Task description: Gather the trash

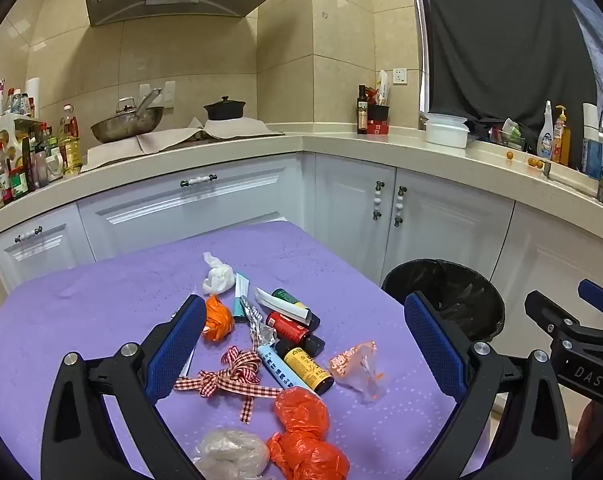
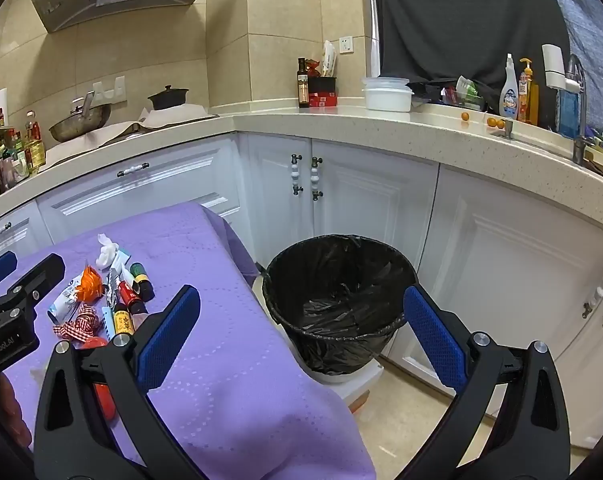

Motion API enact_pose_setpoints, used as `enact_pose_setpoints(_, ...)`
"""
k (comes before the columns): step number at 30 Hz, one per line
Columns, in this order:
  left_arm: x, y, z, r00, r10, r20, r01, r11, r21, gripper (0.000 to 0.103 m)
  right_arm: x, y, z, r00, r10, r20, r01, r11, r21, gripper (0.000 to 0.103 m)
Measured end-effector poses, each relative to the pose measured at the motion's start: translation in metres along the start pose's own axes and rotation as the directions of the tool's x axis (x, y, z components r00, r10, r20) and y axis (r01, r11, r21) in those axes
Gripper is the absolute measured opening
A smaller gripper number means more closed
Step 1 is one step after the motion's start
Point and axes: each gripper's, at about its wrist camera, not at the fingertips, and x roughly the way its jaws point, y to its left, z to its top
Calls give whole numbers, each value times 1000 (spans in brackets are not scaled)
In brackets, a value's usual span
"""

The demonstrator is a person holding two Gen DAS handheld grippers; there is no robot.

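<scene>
The trash lies in a loose heap near the middle of the table, which is covered with a purple cloth. At the far end of the heap sits a crumpled white tissue; just nearer lies a crumpled orange bag, beside a teal tube. To the right of these are small bottles: one with a green label, one with a red label, and one with a yellow label. A pale blue tube lies touching the yellow-labelled bottle, and a red-and-white checked ribbon is spread to its left. A clear wrapper with orange print lies apart on the right. At the near edge rest two more orange bags and a wad of clear plastic.

The left gripper hovers above the heap, its blue-padded fingers spread wide and holding nothing. The right gripper is to the right, its fingers likewise spread and empty, pointing toward the bin lined with a black bag, which stands on the floor just beyond the table's right edge, in front of white cabinets.
</scene>
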Motion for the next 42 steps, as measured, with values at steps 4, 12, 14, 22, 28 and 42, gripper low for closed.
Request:
enact_pose_setpoints(4, 0, 0, 0, 1000, -2, 0, 2, 1000, -1, 96, 1, 0, 0, 1000, 5, -5, -5, 1000, 4, 99)
enact_pose_setpoints(12, 2, 1, 5, 1000, -3, -2, 3, 1000, -3, 96, 0, -1, 0, 1000, 1, 2, -1, 1000, 8, 99)
enact_pose_setpoints(14, -5, 1, 2, 1000, -4, 2, 4, 1000, -5, 96, 0, -2, -1, 1000, 1, 2, -1, 1000, 9, 99)
enact_pose_setpoints(22, -4, 2, 0, 1000, -8, -5, 8, 1000, -11, 96, -1, -1, 0, 1000, 1, 1, -1, 1000, 5, 99)
enact_pose_setpoints(28, -4, 3, -2, 1000, -8, -8, 8, 1000, -14, 96, 0, -1, -1, 1000, 1, 0, -1, 1000, 4, 99)
enact_pose_setpoints(42, -1, 6, -4, 1000, -6, -11, 5, 1000, -13, 96, -1, -2, 0, 1000, 0, 0, 0, 1000, 3, 99)
